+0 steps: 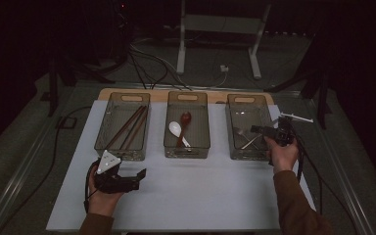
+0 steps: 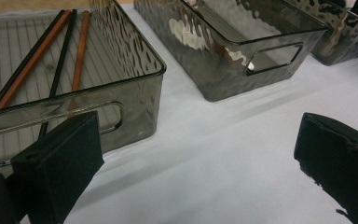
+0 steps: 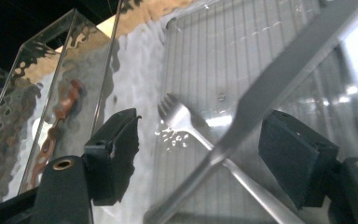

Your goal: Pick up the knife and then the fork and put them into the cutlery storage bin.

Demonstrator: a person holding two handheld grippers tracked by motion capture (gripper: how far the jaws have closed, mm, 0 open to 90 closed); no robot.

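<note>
Handling: likely light, stiff, slick metal; best pinched across the flat mid-handle.
Look: slim silvery utensil [image 3: 279, 79], lying crossed over a fork [image 3: 182, 119].
Place: inside the clear bin [image 1: 235, 147] by the bench's far right corner.
Right hand-held gripper [image 3: 198, 144]: jaws apart, straddling the utensil, not pressing.
Left hand-held gripper [image 2: 200, 158]: spread wide, empty.

Lighting: high view dim, surroundings near black; white table sheet [image 1: 186, 196] brightest area. Glare: rippled highlights on bin walls [image 2: 200, 32], both gripper views. Focus: knife handle [image 3: 279, 79], upper right, blurred; lower-corner pads soft. Shadows: faint, diffuse on sheet.
</note>
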